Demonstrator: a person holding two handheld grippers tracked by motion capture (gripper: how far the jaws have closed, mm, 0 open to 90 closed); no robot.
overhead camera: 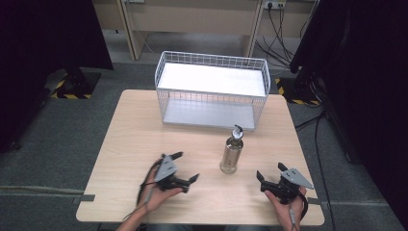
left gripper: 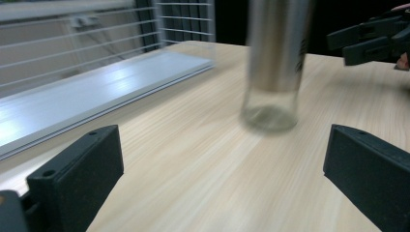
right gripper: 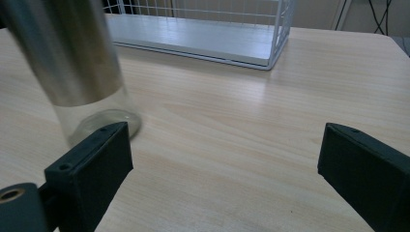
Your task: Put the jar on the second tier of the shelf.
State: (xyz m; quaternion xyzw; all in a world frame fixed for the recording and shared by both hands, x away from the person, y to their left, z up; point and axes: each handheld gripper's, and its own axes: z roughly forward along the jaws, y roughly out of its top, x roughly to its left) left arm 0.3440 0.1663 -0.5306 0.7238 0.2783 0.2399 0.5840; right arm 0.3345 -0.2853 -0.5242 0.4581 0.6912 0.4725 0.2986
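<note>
The pump bottle (overhead camera: 232, 151) stands upright on the desk (overhead camera: 130, 144), before the wire basket (overhead camera: 211, 89). Left claw (overhead camera: 187, 166) and right claw (overhead camera: 269, 172), both released, flank it, probably readying a grasp.

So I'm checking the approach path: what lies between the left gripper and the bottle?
Only bare wooden table: in the left gripper view, nothing sits between the open left gripper and the bottle.
</note>
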